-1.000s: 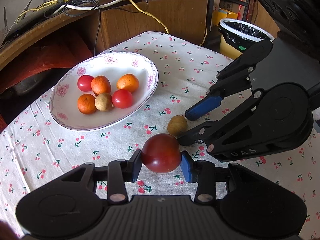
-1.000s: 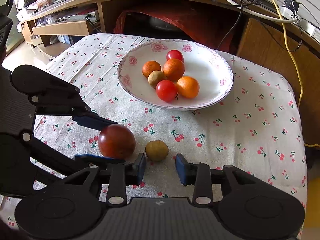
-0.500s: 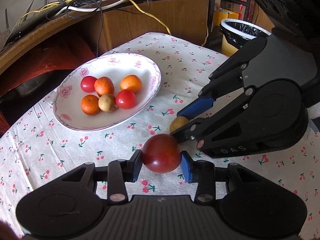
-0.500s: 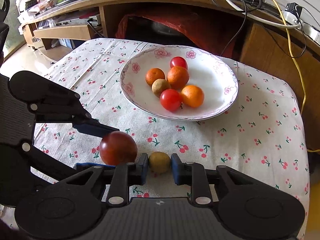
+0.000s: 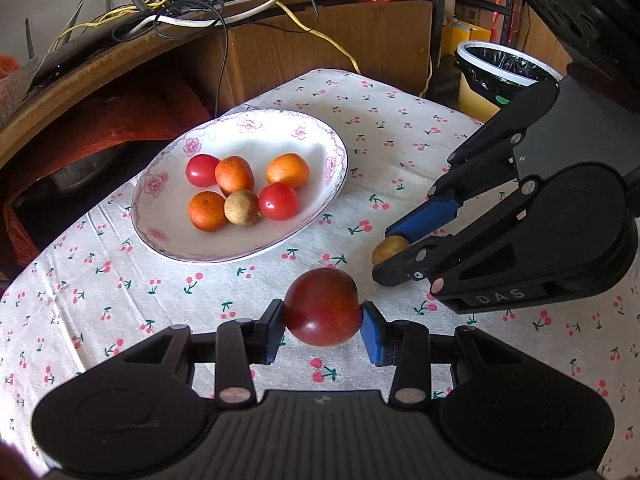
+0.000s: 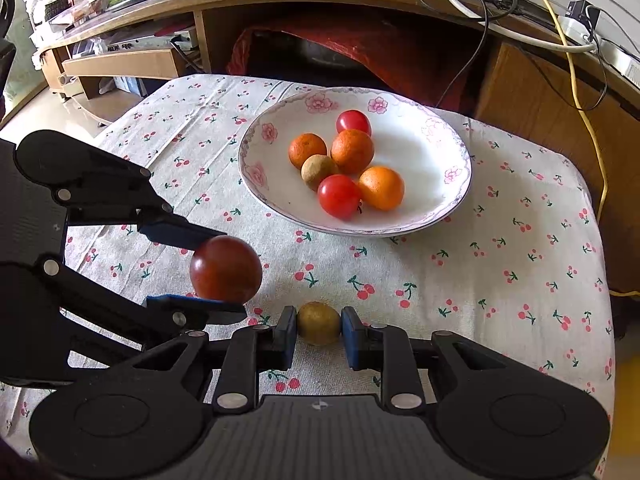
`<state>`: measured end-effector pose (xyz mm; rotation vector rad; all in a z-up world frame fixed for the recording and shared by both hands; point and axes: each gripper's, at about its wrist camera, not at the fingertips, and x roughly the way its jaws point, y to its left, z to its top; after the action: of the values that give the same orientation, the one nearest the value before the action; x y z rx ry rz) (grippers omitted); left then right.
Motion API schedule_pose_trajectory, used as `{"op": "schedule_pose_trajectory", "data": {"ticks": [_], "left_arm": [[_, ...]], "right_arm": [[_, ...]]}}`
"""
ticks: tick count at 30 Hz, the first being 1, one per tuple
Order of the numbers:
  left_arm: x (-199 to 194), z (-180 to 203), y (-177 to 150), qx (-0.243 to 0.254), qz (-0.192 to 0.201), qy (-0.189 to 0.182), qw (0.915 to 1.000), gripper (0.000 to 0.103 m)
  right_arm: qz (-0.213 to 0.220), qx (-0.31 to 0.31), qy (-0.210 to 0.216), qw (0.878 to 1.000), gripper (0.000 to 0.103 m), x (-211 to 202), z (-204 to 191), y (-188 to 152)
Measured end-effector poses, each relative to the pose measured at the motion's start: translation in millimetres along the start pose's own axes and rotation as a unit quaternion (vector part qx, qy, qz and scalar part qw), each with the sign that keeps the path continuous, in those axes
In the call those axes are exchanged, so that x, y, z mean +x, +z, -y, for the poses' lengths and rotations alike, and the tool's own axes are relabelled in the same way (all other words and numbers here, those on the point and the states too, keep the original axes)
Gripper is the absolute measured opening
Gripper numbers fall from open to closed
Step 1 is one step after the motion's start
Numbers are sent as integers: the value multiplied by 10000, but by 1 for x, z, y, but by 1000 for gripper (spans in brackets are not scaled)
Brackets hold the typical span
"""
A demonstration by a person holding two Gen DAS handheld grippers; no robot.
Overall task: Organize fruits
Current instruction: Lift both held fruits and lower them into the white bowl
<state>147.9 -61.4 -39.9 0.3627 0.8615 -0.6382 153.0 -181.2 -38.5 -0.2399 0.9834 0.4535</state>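
Here, the left gripper (image 5: 322, 326) was closed on the dark red fruit (image 5: 322, 306), and the right gripper (image 6: 319, 330) on the small brown fruit (image 6: 319, 323), both near the tabletop's front edge. Only the right wrist view showed both pads touching the brown fruit; the left view half hid it. The bowl (image 6: 452, 208) sat farther back.

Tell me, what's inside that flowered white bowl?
Six small fruits lie in the bowl: three oranges, two red tomatoes and one brownish round fruit, bunched together. The bowl's floor beneath them is covered.
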Motion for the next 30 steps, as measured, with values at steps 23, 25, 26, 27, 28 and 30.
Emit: {"op": "schedule_pose_trajectory", "data": {"ticks": [23, 25, 26, 27, 28, 30], "left_arm": [[-21, -30, 19, -243, 430, 542, 9973, 48], [-19, -34, 21, -297, 444, 568, 9970, 48], [-17, -35, 23, -318, 445, 583, 9968, 48], [-16, -36, 24, -324, 446, 603, 9967, 48], [-14, -36, 25, -320, 446, 621, 9966, 48], [-11, -36, 28, -320, 450, 651, 9963, 48]], "right_arm": [[590, 247, -253, 9976, 19, -16, 7, 27], [651, 302, -299, 9970, 19, -16, 9, 30], [679, 327, -330, 9966, 19, -15, 11, 32], [702, 353, -353, 9963, 19, -15, 12, 34], [722, 377, -374, 9960, 19, -14, 14, 35], [749, 419, -418, 9954, 19, -12, 16, 38]]}}
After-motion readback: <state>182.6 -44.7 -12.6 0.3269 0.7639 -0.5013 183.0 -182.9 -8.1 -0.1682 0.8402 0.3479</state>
